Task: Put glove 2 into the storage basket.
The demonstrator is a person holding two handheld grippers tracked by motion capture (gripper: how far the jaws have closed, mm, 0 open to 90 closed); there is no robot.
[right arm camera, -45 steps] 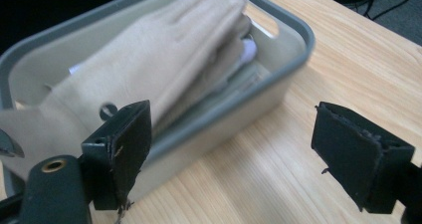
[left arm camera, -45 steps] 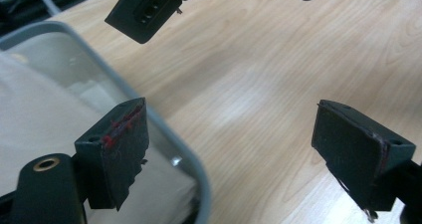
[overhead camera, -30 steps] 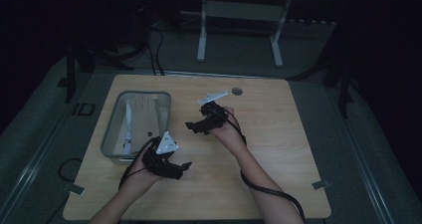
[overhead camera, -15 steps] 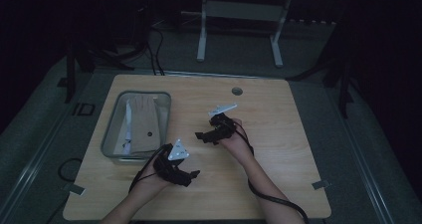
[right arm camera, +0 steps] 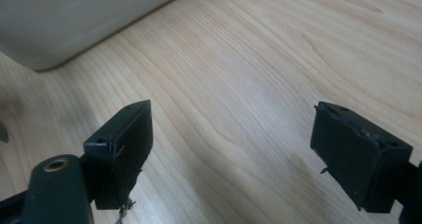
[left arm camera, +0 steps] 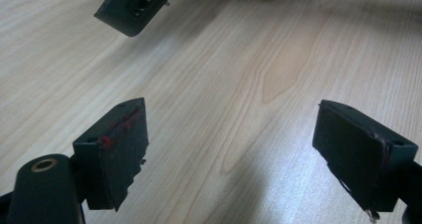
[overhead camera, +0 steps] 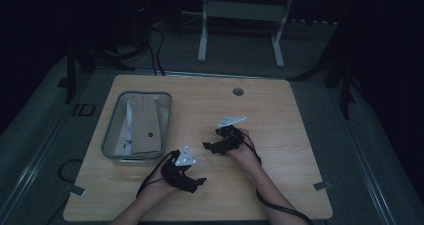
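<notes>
Starting at the left edge of the tabletop (overhead camera: 280, 105), your grey bin (overhead camera: 112, 135) sits near the left side, its long axis running from the near edge toward the far edge. Inside it lies a tan folded cloth (overhead camera: 145, 127), lengthways along the bin, with a small dark spot near its middle; beside it, against the left wall, is something white and narrow that is too small to make out. Neither of your tools touches the bin or what is in it, so the cloth looks put away and that part reads as finished.

Your left gripper (overhead camera: 199, 182) is low over the tabletop just off the bin's near right corner, pointing to the right, toward your other hand. Its fingers (left arm camera: 117, 149) stand wide apart with only bare wood between them; the black tip of the other tool (left arm camera: 132, 7) shows farther off at the top of the left gripper view.

Your right gripper (overhead camera: 206, 147) is near the middle of the tabletop, pointing left toward the bin, whose grey wall shows in the corner of the right gripper view. Its fingers (right arm camera: 122, 149) are also wide apart and hold nothing.

With both tools empty, no loose item appears left to handle; you seem to be between steps or done.
</notes>
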